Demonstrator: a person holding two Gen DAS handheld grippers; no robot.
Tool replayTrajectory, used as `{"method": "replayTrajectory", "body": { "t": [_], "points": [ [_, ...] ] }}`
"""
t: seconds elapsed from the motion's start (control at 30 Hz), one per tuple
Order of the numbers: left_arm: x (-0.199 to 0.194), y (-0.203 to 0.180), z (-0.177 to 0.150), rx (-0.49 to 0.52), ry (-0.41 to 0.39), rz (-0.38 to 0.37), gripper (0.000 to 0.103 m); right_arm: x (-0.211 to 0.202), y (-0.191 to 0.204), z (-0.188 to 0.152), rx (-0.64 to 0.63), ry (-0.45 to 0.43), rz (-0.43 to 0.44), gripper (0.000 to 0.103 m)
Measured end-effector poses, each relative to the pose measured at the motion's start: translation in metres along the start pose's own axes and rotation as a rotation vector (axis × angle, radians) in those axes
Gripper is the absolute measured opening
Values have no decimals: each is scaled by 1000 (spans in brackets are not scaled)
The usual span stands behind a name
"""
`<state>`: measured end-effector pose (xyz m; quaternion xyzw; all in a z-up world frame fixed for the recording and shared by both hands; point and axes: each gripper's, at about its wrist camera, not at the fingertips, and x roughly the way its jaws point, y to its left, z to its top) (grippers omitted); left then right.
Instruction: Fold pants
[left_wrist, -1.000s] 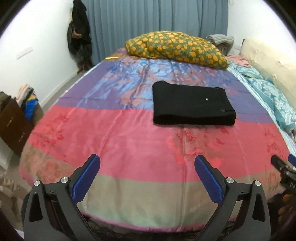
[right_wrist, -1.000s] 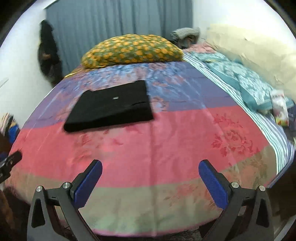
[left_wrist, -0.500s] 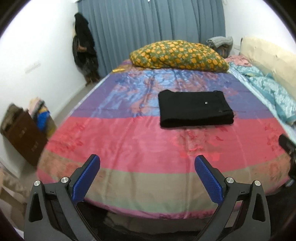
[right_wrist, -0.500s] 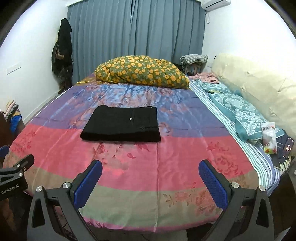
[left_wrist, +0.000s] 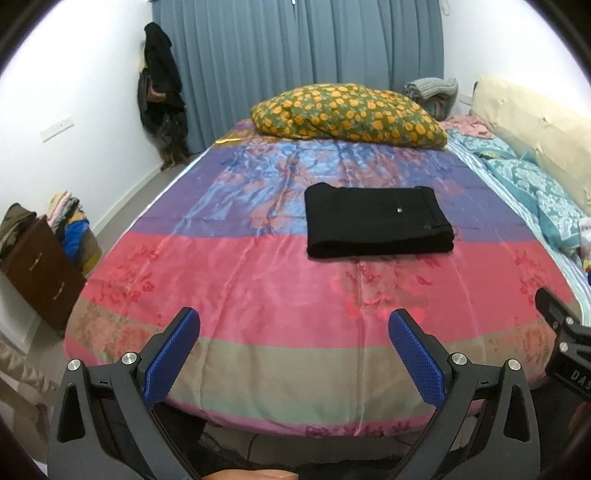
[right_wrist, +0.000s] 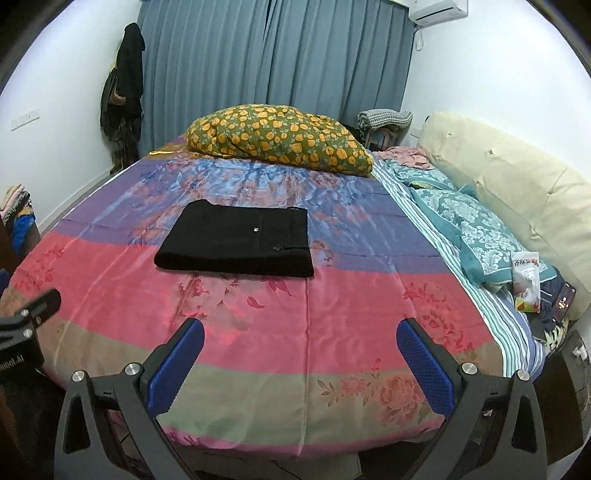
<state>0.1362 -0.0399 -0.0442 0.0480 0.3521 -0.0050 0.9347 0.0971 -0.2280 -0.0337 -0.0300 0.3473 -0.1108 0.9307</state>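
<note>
Left wrist view: black pants (left_wrist: 376, 221) are laid folded on the bed (left_wrist: 258, 280), likely finished; left gripper (left_wrist: 295, 336) and right gripper (right_wrist: 301, 345) are held wide apart, empty, clear of them.

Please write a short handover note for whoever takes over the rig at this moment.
Left gripper: jaws open, empty, at the foot of the bed.
Right gripper: jaws open, empty, alongside it.
Black pants: folded into a neat rectangle on the striped bedspread, clear of both grippers, in front of the yellow-flowered pillow.
Done: the fold looks complete.
Left: apparently nothing.
</note>
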Motion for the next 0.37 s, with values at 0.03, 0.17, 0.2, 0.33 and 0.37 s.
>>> {"method": "replayTrajectory", "body": {
  "t": [0.03,0.17,0.2,0.33,0.37],
  "points": [
    [-1,-1,0,1,-2,2,102,1,1,-1,1,4,3,103],
    [0,-1,0,-1,3,-7,102,4,1,-3,7,15,16,103],
    [1,-2,0,-4,8,-8,102,4,1,-4,7,14,16,103],
    [2,-4,-1,-23,15,26,102,4,1,-5,14,20,36,103],
    [1,-5,-1,-21,12,27,102,4,2,-5,13,19,38,103]
  ]
}}
